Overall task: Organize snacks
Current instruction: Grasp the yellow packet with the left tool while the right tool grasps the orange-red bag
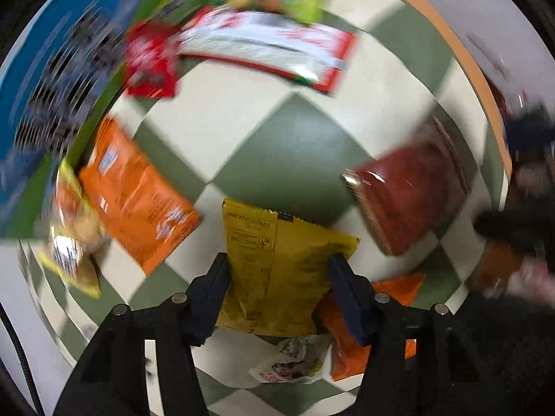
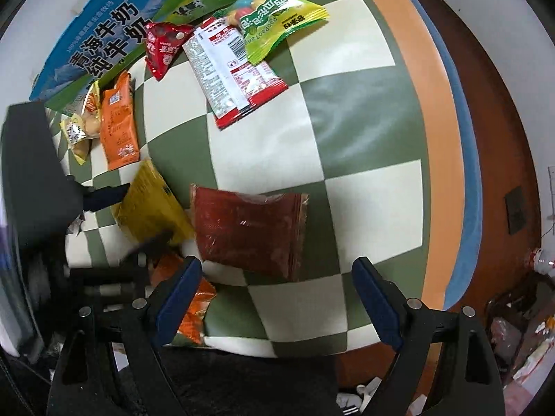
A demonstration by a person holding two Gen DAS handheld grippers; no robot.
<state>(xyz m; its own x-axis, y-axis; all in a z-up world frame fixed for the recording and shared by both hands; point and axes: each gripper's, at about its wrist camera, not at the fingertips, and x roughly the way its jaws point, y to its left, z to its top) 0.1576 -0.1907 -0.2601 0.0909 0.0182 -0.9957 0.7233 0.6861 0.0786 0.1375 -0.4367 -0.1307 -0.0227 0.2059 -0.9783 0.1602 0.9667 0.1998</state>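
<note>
A yellow snack packet (image 1: pixel 281 270) sits between the fingers of my left gripper (image 1: pixel 279 263), which are closed against its two sides; it also shows in the right wrist view (image 2: pixel 152 204), tilted and held off the cloth. My right gripper (image 2: pixel 277 270) is open and empty, just in front of a dark red packet (image 2: pixel 249 232) that lies flat; this packet also shows in the left wrist view (image 1: pixel 412 190). An orange packet (image 2: pixel 118 121) lies at the left, also in the left wrist view (image 1: pixel 135 197). The left wrist view is blurred by motion.
A green and cream checked cloth (image 2: pixel 357 100) covers the table. At the back lie a red-and-white packet (image 2: pixel 229 72), a small red packet (image 2: pixel 163 48) and a green candy bag (image 2: pixel 277 20), beside a blue milk carton box (image 2: pixel 100 38). Another orange packet (image 2: pixel 194 308) lies near the front edge.
</note>
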